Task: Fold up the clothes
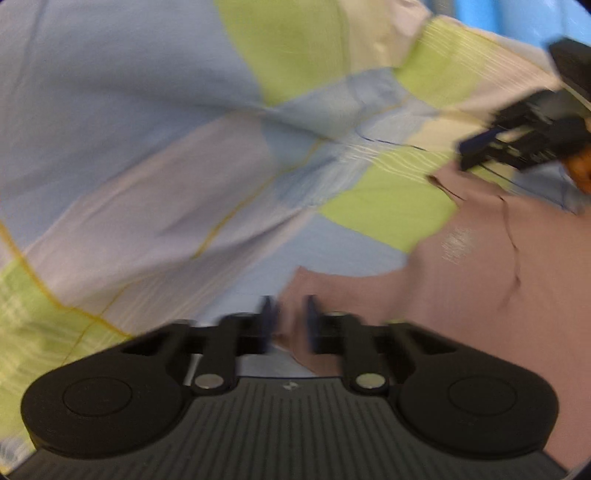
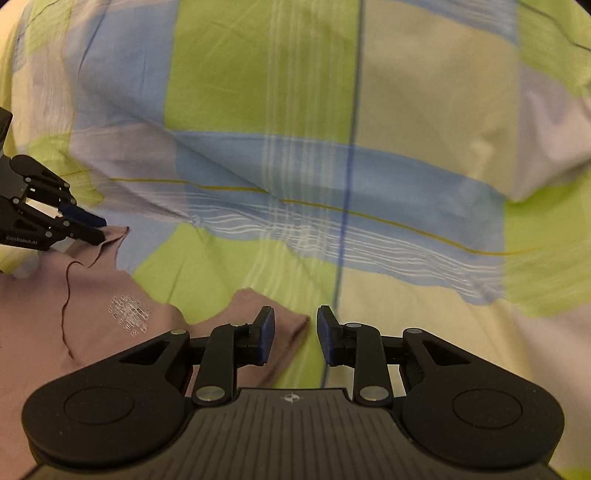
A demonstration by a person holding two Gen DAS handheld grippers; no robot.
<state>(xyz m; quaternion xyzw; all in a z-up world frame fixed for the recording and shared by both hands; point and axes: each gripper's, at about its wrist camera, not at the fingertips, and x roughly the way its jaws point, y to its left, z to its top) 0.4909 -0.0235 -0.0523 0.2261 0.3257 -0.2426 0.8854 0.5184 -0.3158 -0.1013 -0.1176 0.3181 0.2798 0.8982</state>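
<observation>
A dusty-pink garment (image 2: 92, 295) with a small pale print (image 2: 129, 314) lies on a checked bedsheet (image 2: 295, 110). In the left wrist view, which is blurred, the pink garment (image 1: 498, 277) fills the right side. My left gripper (image 1: 290, 319) is shut on a fold of it. From the right wrist view, that left gripper (image 2: 98, 227) pinches the garment's far edge. My right gripper (image 2: 293, 334) is open, and a corner of the pink cloth (image 2: 291, 325) lies under the gap by its left finger. The right gripper (image 1: 467, 153) also shows at the garment's other edge.
The sheet, in green, blue, cream and lilac squares (image 1: 147, 110), is wrinkled and covers everything around the garment. A raised fold of bedding (image 2: 535, 147) sits at the right. A blue surface (image 1: 498, 14) shows past the sheet's far edge.
</observation>
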